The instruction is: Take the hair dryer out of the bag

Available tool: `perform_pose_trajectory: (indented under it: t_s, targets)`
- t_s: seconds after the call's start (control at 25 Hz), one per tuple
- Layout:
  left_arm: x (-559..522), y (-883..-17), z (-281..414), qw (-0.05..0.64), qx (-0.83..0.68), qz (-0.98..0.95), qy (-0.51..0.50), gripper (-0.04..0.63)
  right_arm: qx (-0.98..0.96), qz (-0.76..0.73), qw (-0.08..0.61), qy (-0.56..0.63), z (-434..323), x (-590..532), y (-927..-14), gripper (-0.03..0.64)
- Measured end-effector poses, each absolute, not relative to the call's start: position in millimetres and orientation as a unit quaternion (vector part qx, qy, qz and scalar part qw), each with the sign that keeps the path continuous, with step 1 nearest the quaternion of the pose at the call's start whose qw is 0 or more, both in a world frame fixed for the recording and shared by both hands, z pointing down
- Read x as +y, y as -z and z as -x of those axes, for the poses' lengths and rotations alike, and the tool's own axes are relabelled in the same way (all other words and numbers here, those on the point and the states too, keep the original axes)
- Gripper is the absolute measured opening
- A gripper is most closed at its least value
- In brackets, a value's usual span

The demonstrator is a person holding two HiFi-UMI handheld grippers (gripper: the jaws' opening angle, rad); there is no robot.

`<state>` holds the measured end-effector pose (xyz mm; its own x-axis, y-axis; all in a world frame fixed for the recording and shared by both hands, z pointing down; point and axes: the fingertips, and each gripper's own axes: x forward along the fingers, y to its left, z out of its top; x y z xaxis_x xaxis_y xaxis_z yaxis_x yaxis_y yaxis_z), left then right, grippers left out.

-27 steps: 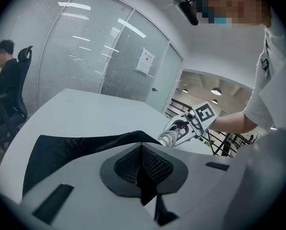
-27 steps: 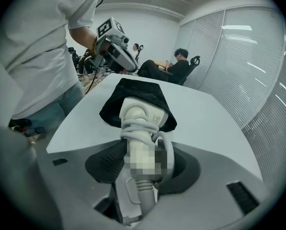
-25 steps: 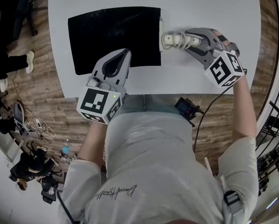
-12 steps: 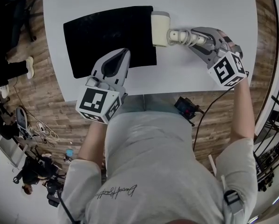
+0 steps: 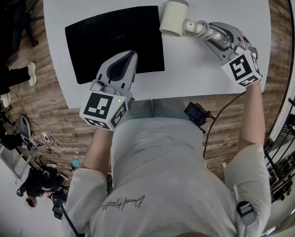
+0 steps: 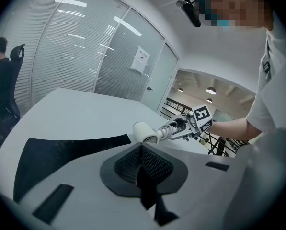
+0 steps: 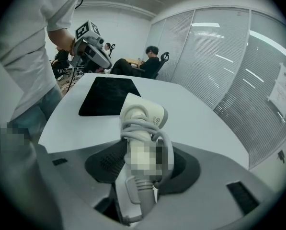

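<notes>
The flat black bag (image 5: 112, 41) lies on the white table (image 5: 211, 68). My left gripper (image 5: 129, 57) rests on the bag's near edge, its jaws closed with black cloth pinched between them (image 6: 142, 150). The cream hair dryer (image 5: 174, 18) is fully clear of the bag, just past its right far corner, with its cord wound round the handle. My right gripper (image 5: 207, 31) is shut on that handle, and the dryer (image 7: 143, 114) sticks out ahead of the jaws (image 7: 140, 162). The left gripper view shows the dryer (image 6: 145, 132) beyond the bag (image 6: 61, 152).
The table's near edge (image 5: 187, 95) runs just in front of the person's body, and a small black device (image 5: 196, 115) hangs at the waist. Seated people and an office chair (image 7: 150, 61) are beyond the table's far end. Glass partitions (image 6: 85, 56) line the room.
The right gripper drew the hair dryer out of the bag's right end, away to the right and toward the table's far side, turning it. The left gripper stayed on the bag.
</notes>
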<state>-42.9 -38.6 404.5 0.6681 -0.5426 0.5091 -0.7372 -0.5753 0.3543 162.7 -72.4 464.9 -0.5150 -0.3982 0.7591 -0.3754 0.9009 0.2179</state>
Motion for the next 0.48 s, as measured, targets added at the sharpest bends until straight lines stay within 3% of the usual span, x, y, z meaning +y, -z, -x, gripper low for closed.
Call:
perform_pose_trajectory:
  t_s: [0.48]
  targets:
    - [-39, -403, 34, 0.275, -0.358, -0.873, -0.182, 0.012, -0.853, -0.305, 0.423, -0.003, -178, -95, -477, 0.215]
